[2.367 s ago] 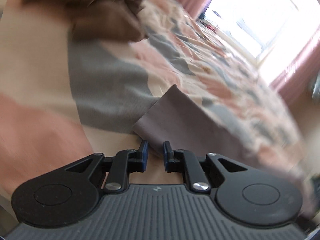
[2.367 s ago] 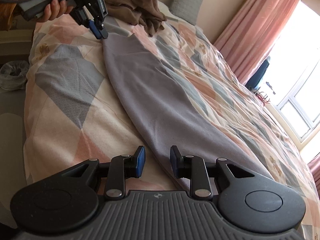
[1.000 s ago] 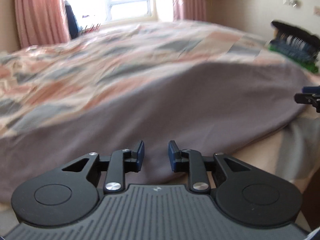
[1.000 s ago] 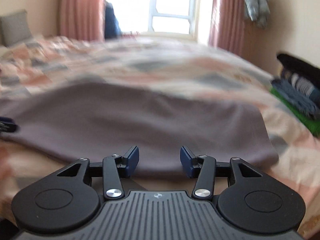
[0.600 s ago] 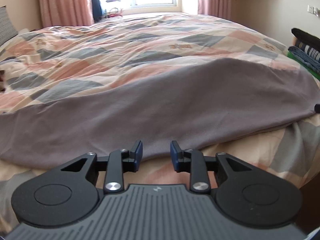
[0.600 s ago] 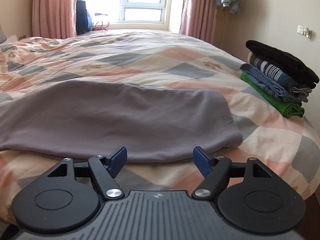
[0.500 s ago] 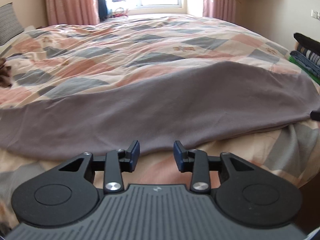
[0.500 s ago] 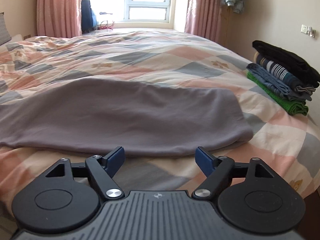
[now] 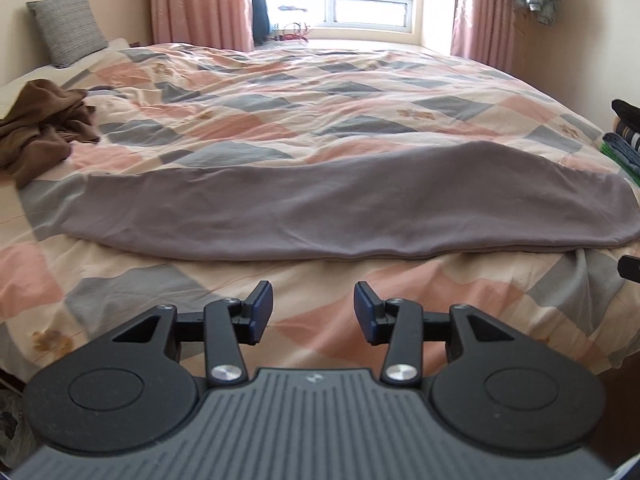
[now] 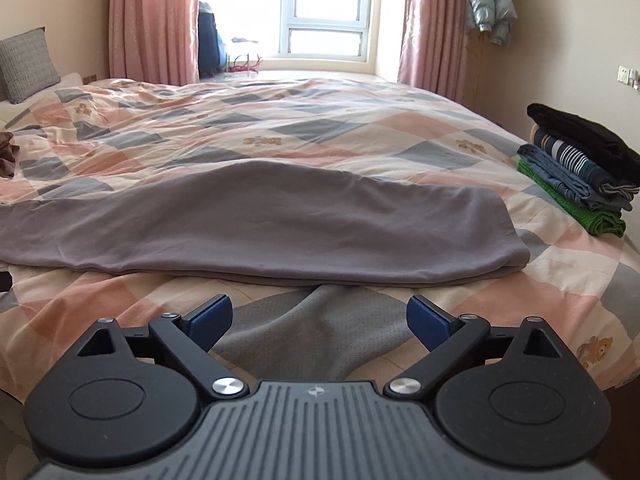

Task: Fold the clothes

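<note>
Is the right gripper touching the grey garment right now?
Apart. The right wrist view shows the right gripper, jaws wide open, short of the grey garment, with bare quilt between fingertips and hem.

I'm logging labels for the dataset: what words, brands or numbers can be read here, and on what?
No readable text anywhere.
Left gripper: a small embossed emblem on its body, no letters.
Right gripper: the same kind of emblem, no letters.
Grey garment, folded stack: no tag or print visible.
</note>
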{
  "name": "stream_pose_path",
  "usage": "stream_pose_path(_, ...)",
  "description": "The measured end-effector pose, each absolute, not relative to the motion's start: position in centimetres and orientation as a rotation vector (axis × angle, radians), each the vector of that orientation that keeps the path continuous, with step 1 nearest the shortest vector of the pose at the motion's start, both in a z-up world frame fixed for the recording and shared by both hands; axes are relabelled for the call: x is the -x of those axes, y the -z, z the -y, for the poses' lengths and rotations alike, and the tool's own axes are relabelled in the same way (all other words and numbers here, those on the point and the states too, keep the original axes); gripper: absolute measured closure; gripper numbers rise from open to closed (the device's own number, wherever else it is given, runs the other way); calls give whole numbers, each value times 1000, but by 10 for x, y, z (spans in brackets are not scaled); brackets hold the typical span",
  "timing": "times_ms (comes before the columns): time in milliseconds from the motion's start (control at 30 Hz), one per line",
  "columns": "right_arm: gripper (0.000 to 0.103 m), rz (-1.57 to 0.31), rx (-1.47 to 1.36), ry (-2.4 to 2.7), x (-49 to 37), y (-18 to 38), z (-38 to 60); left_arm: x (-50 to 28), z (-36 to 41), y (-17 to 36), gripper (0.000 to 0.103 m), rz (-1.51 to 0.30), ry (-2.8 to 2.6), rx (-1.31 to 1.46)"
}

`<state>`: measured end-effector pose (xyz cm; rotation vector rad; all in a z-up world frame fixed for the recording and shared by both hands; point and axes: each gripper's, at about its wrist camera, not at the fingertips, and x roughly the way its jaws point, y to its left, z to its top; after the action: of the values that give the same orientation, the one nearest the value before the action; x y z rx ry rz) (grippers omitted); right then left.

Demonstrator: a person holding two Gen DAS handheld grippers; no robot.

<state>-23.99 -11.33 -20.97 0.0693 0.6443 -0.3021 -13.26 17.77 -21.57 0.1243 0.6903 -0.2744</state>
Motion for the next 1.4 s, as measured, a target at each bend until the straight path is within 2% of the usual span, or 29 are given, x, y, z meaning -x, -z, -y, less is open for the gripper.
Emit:
stream_pose_path(367,3,-609,-65,298,272,196,93,169,-212,198,56,-653,217,-112)
stream_pose_path(533,2,-616,-71,278,283,188,71,187,-226,189,50,-645,190,-100)
stream_pose_path(633,2,-616,-64,262,288,182,54,196,-236,183,42,-639,171,-96)
stream_pose_path(1000,2,-600,-16,208,301,175,15,218,-257,173,37,-613,136,-112)
stream_pose_path(1400,0,-627,-28,237,279,180,31,196,-243,185,36,-661,140,-163)
